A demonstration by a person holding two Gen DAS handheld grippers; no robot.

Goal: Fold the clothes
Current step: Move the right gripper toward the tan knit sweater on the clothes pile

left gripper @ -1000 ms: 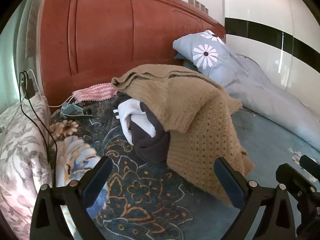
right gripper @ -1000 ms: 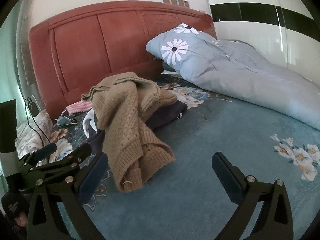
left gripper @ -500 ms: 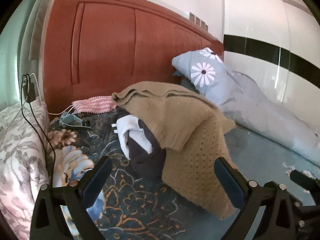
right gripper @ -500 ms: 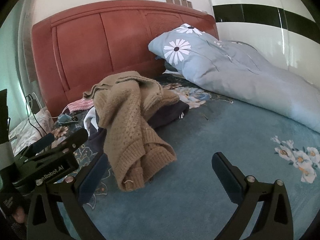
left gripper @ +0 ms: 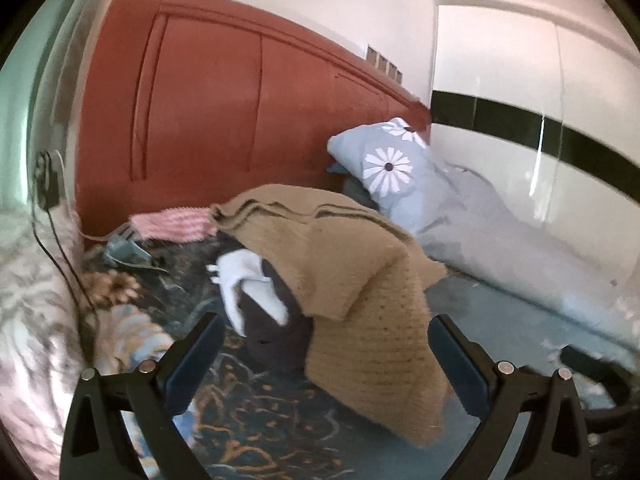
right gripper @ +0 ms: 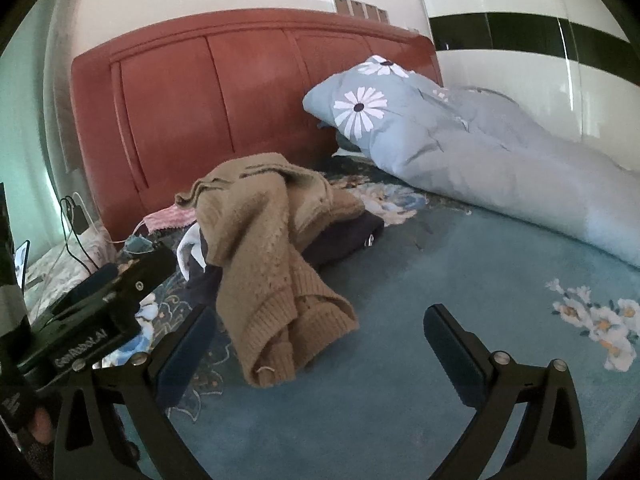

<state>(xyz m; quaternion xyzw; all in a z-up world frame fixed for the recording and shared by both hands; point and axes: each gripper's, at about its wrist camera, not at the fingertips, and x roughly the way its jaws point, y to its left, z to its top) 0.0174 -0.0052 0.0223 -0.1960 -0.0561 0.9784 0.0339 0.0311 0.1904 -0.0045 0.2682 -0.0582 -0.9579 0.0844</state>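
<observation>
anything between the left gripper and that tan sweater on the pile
Nothing visible does. The left gripper is open with the tan sweater straight ahead, its hanging edge between the fingers in this view. The sweater drapes over the dark garment and the white one.

Red headboard (right gripper: 248,92), daisy pillow (right gripper: 360,108) (pale blue).

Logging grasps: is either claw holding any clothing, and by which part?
Nothing is held. The left claw and right claw are both open, short of the tan sweater.

Tan knit sweater (right gripper: 276,256) crumpled atop dark garment (right gripper: 344,236), white garment (left gripper: 248,280).
</observation>
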